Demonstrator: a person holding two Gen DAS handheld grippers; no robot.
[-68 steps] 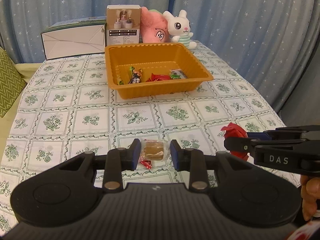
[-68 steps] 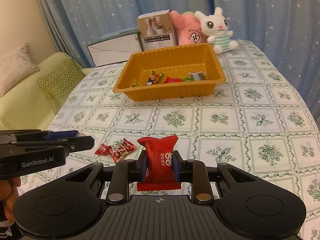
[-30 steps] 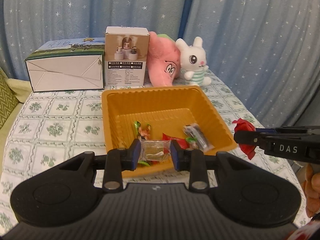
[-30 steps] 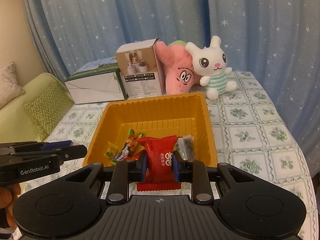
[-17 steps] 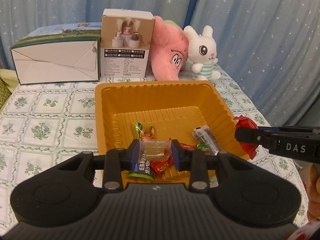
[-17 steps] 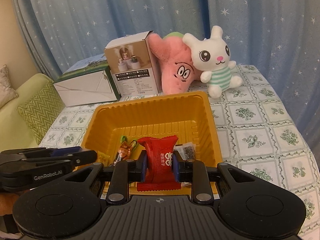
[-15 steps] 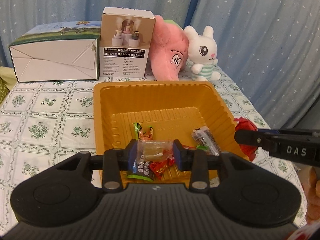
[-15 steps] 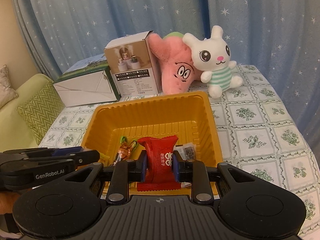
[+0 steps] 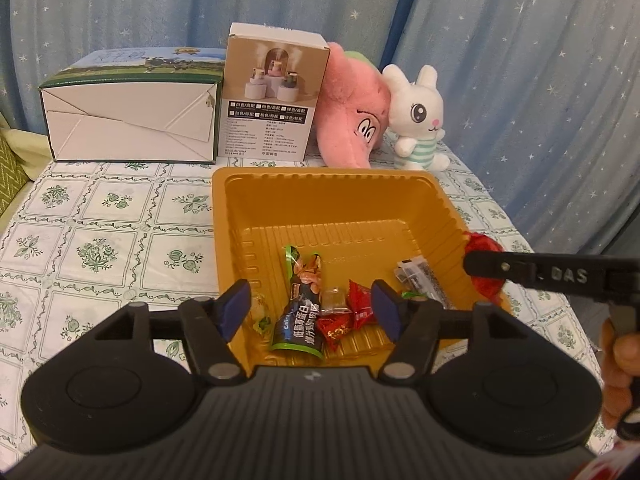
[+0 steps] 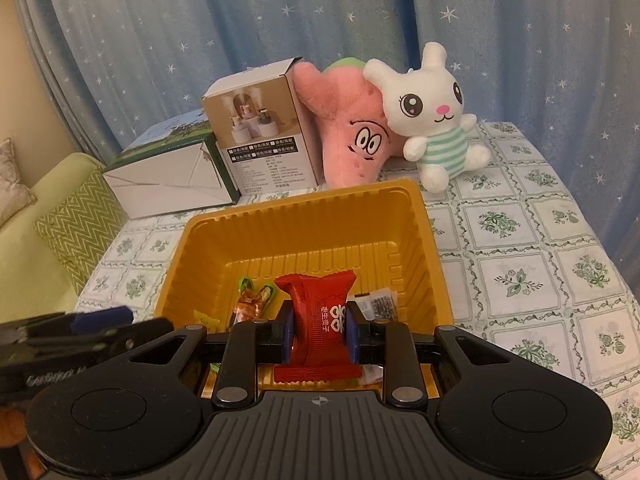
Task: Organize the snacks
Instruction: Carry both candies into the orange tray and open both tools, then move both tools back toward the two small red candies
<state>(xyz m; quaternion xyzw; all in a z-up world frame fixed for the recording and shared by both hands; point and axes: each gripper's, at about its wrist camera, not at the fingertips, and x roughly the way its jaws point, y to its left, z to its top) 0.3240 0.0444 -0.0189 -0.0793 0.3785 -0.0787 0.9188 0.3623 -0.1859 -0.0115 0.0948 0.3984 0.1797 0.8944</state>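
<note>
While your left gripper (image 9: pixel 312 306) hangs over the near edge of the ribbed orange plastic tray (image 9: pixel 320 200) with its jaws spread wide, the small clear-wrapped candy (image 9: pixel 333 299) lies below between them among the other wrapped snacks. Your right gripper (image 10: pixel 320 334) is clamped on the red foil snack packet (image 10: pixel 320 320), held above the tray's near side.

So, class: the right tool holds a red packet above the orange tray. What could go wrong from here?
1. The red packet hangs near the orange tray's front edge; released now, it might land on the rim or the table.
2. The right tool and the open left tool are close together and could collide.
</note>
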